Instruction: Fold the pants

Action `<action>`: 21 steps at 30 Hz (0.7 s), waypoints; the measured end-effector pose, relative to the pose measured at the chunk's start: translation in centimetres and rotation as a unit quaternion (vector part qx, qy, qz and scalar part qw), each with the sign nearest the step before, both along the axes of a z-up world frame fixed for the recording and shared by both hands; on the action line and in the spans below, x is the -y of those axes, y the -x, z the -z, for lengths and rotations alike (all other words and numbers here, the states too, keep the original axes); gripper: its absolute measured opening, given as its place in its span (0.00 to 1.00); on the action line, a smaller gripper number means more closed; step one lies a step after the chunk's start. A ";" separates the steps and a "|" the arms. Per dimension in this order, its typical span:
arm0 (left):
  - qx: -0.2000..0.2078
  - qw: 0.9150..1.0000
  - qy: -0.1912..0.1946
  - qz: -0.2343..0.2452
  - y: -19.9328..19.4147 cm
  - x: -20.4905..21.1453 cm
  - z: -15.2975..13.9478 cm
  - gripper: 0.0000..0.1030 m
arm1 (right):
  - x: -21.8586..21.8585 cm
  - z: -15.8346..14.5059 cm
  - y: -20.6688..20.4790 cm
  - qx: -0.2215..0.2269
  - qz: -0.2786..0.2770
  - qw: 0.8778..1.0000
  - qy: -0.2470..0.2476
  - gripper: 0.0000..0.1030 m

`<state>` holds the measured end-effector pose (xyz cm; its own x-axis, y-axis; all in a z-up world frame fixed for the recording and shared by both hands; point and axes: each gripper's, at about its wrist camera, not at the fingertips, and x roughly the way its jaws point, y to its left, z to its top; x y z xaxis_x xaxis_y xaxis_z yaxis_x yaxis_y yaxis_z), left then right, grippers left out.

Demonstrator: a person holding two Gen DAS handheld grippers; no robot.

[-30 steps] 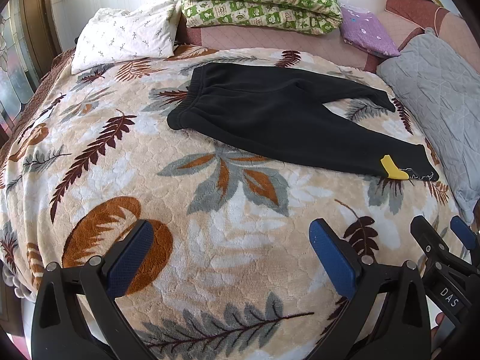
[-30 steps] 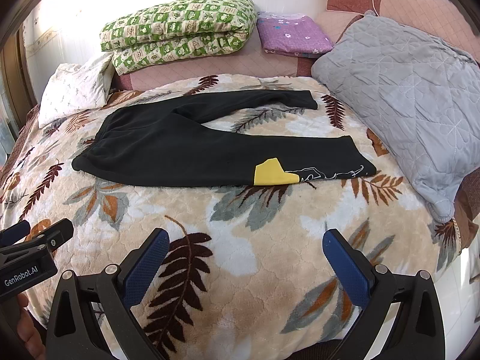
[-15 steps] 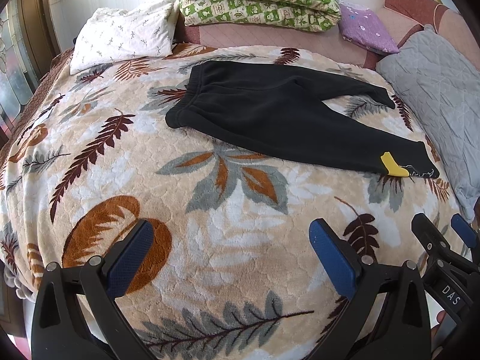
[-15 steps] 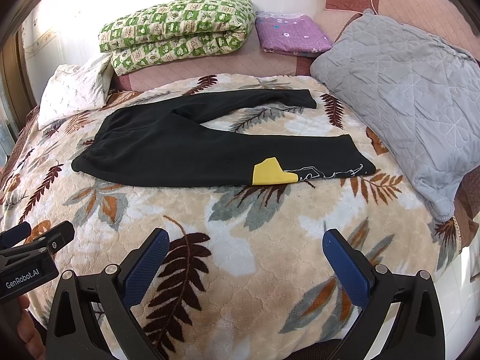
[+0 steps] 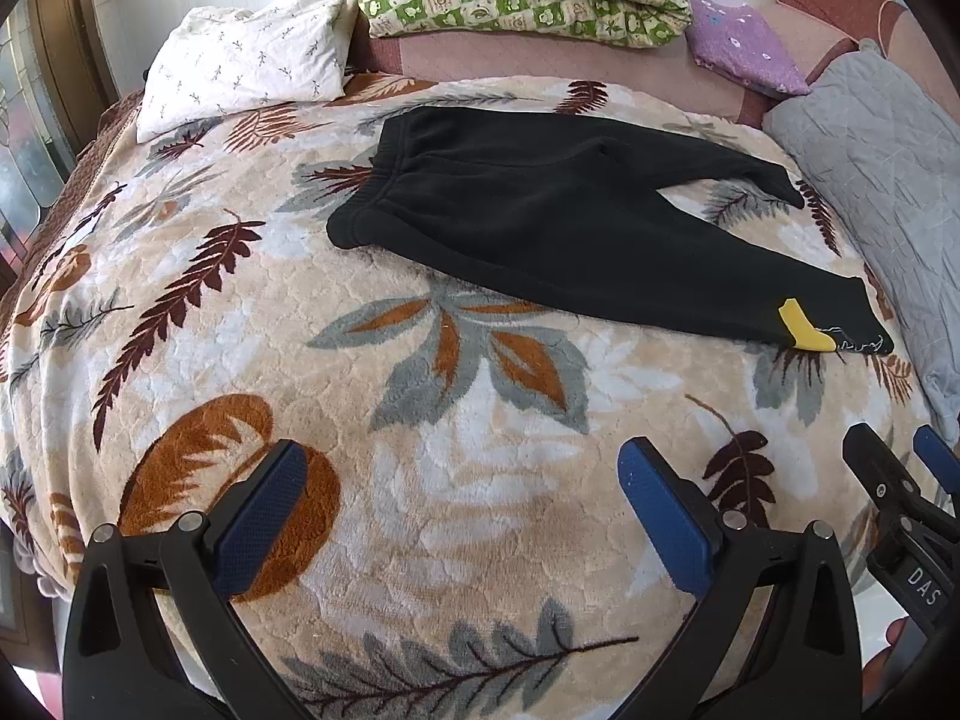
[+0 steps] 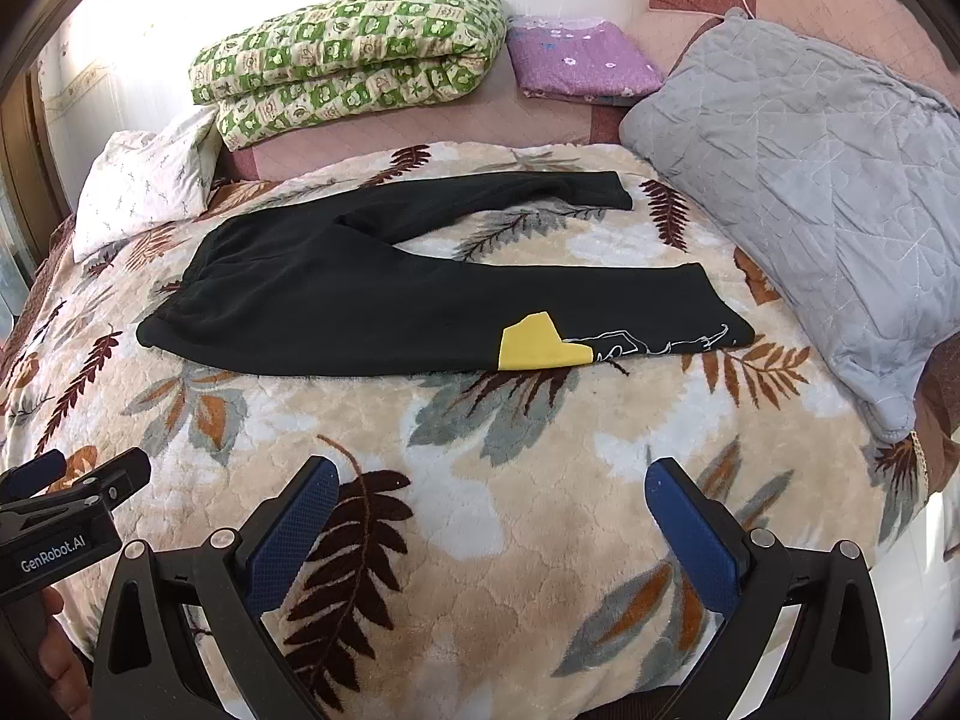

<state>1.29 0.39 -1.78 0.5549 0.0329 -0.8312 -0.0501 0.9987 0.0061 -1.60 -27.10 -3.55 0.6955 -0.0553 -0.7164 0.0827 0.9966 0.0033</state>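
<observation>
The black pants (image 6: 384,294) lie spread flat across the middle of the frame on the leaf-patterned blanket (image 6: 492,480) of the bed, waistband (image 5: 366,204) toward the left, the two legs splayed apart toward the right. The nearer leg carries a yellow patch (image 6: 534,345) by its cuff; the farther leg's cuff (image 6: 606,189) ends near the grey quilted cushion (image 6: 828,210).

No fold looks begun. A sound first step, as I judge it, is to bring one leg over the other — one grasp at the waistband corner, one at the matching cuff, both lifted together so the fleece does not drag or bunch on the plush blanket, edges then lined up before release.

Both tools hover low at the bottom of their frames, well short of the cloth. The left gripper (image 5: 474,510) has its fingers spread wide, nothing between them; the right gripper (image 6: 492,516) likewise — wide apart and empty.

The underside of the pants is hidden, and the white line drawing beside the patch is too fine to read. Each gripper shows only partly at the edge of the other's view, and the bed's near edge is cut off.
</observation>
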 end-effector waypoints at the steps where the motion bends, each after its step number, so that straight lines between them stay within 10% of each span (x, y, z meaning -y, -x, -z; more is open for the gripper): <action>1: -0.002 1.000 -0.003 0.000 -0.2 0.1 0.1 1.00 | 0.0 0.1 -0.2 -0.002 -0.003 1.000 -0.001 1.00; 12: -0.064 0.997 0.004 0.038 -7.4 -0.4 -2.0 1.00 | 1.8 -2.8 -4.9 -0.008 -0.075 0.997 -0.025 1.00; 21: -0.117 0.992 0.026 0.025 -23.1 -5.9 -4.5 1.00 | 9.3 -8.9 -17.5 -0.014 -0.043 0.999 0.007 0.99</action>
